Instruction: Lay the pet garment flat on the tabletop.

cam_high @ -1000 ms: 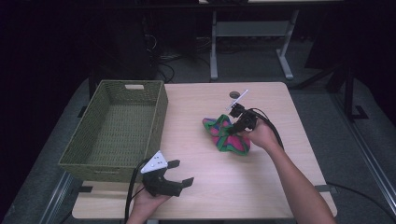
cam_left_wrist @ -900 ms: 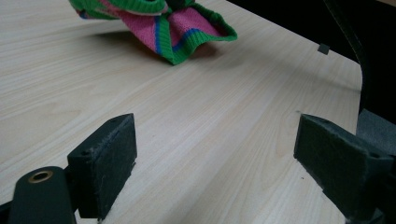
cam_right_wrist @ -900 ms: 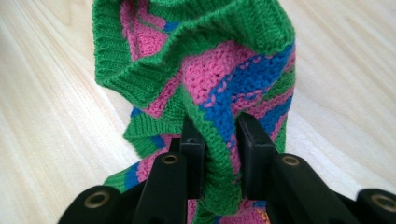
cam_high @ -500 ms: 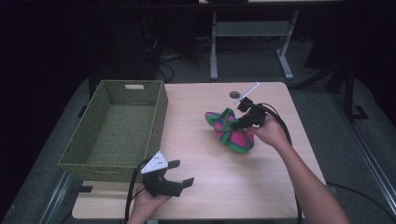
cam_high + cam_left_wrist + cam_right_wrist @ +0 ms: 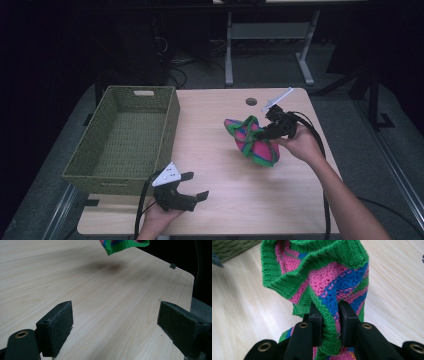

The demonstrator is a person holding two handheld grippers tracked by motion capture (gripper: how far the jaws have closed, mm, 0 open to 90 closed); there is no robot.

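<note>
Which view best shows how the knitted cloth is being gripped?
The right gripper view: the right gripper is shut on a fold of the knitted cloth, stitches clear. The high view shows the whole cloth small, beside the hand. The left gripper view catches one green edge.

One knitted cloth (image 5: 252, 141), one basket (image 5: 125, 137), two tongs (image 5: 196, 185)

A pale wooden table (image 5: 220, 150) carries a green woven basket (image 5: 125, 137) on its left part. To the right of the basket, well apart from it, the right gripper (image 5: 265, 131) is clamped on a green, pink and blue knitted cloth (image 5: 252, 142). Just beside the basket's near corner, the left gripper (image 5: 192, 187) rests low at the table's front edge, jaws spread apart.
</note>
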